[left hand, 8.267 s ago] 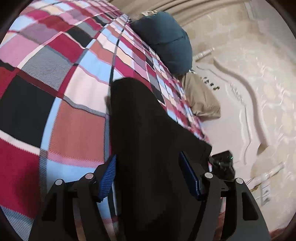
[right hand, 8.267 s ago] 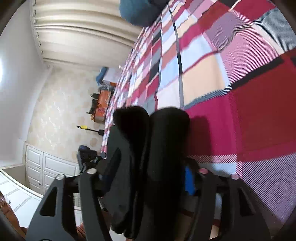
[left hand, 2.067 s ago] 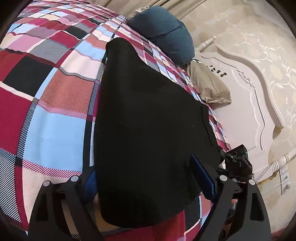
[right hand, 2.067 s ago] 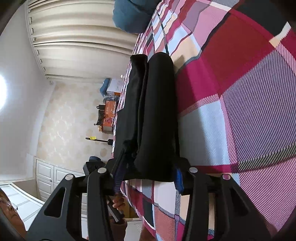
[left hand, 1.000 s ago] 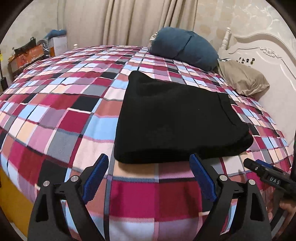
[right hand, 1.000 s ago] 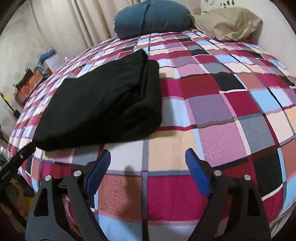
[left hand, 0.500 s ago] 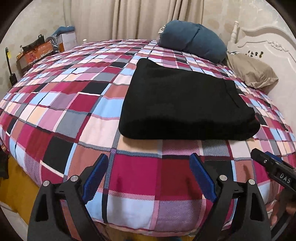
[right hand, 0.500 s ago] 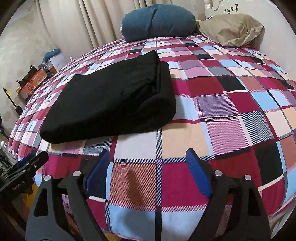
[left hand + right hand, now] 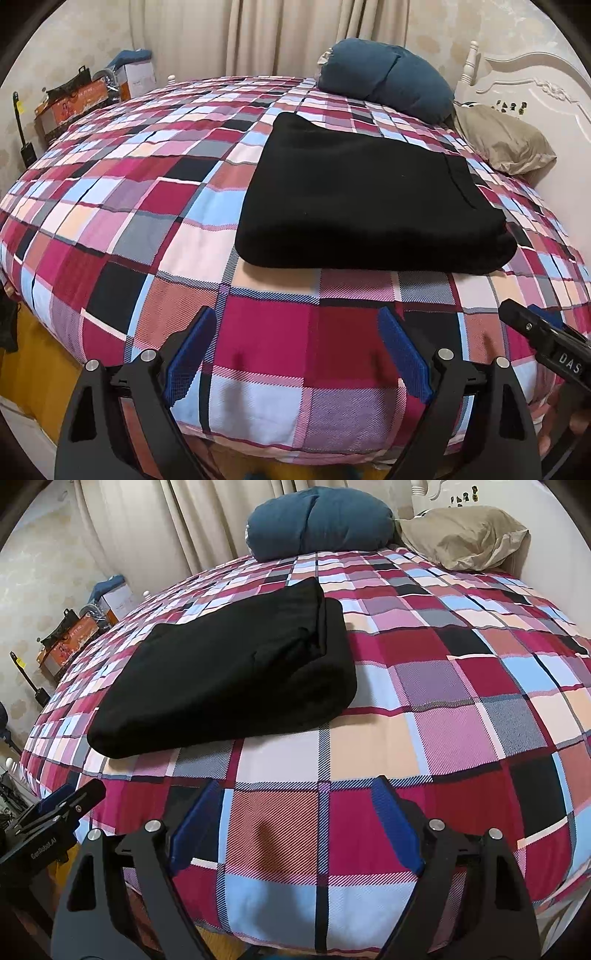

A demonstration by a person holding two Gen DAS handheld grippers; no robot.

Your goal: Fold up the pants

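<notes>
on the bed [image 9: 258,350], folded pants [image 9: 362,199] now released; both tools agape, pulled back

Plaid bedspread [image 9: 155,229], blue pillow [image 9: 388,86] beside tan pillow [image 9: 506,144], white headboard [image 9: 535,96], beige curtains [image 9: 288,33]

A: Any writing you can make out?
B: White "DAS" on the right gripper [image 9: 546,343] at the near right edge, cut off there. "GenRobot.AI" on the left gripper [image 9: 44,834], near left.
A: The boxes far left?
B: Too blurred.
</notes>
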